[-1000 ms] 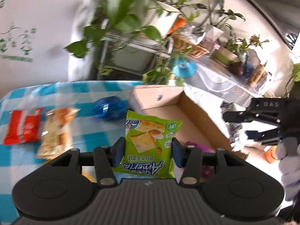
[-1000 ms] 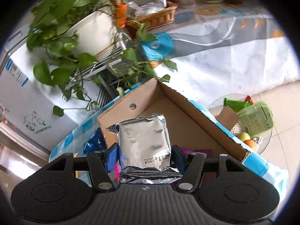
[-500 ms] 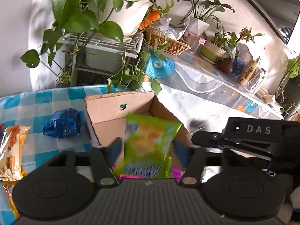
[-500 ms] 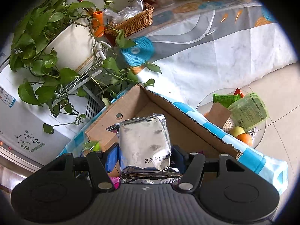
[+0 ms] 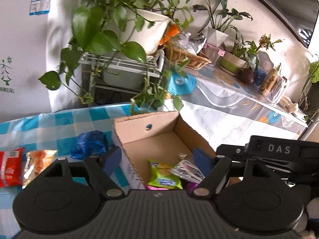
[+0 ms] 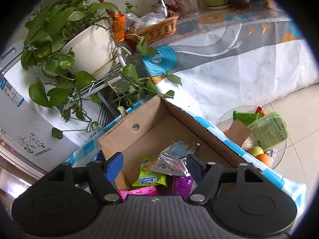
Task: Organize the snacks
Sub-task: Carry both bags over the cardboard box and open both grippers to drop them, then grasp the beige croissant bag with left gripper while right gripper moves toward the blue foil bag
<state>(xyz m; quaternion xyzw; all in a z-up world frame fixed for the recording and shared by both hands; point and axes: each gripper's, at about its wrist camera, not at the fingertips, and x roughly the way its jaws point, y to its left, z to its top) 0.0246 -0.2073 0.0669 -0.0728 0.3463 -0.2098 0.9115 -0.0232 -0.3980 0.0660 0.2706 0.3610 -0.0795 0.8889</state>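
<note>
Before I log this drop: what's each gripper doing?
Left gripper: open, jaws just widened, holding nothing.
Right gripper: open, jaws just widened, holding nothing.

Green packet (image 5: 164,176) and silver packet (image 5: 187,170) lie in cardboard box (image 5: 139,125).

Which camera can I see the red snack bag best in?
The left wrist view. The red snack bag lies on the checked tablecloth, cut by the picture's left edge. The right wrist view does not show it at all.
</note>
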